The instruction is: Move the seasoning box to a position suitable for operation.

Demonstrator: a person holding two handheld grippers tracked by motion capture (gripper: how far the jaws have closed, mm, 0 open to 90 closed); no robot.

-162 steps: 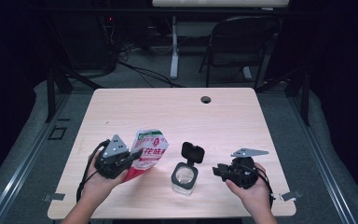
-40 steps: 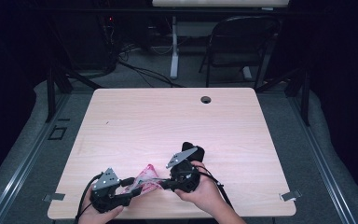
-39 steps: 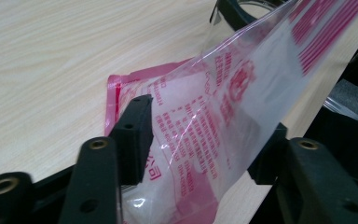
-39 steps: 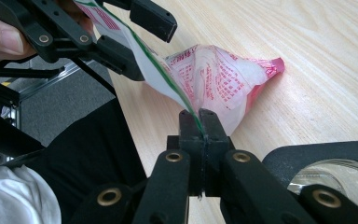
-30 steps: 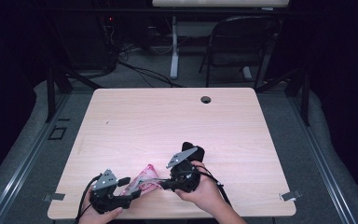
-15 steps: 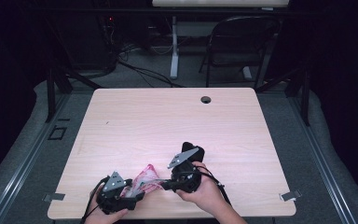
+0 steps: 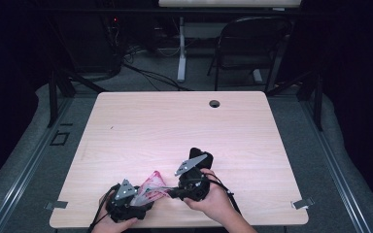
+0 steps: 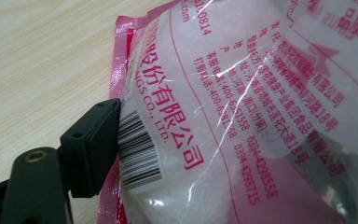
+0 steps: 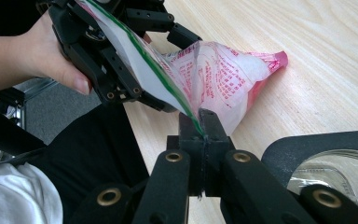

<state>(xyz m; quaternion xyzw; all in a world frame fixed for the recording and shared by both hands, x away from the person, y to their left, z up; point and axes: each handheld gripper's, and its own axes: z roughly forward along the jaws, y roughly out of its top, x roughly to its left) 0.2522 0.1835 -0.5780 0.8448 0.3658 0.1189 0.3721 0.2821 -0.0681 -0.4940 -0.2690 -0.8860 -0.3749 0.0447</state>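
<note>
A pink and clear bag of white grains hangs stretched between my two grippers near the table's front edge, one corner resting on the wood. My left gripper has the bag between its jaws, which have just been opening. One black finger still presses the bag's side by the barcode; the other is hidden behind it. My right gripper is shut on the bag's thin green-striped edge. In the high view my right gripper points left at the bag.
A clear container with an open black lid sits just under and behind my right hand. The wooden table has a cable hole at the back. A person's dark lap lies below the table's front edge.
My left gripper has sunk toward the table and slid right, and the bag now sags lower. Since the earliest frame my right gripper crossed over from the right and took the bag's edge.
</note>
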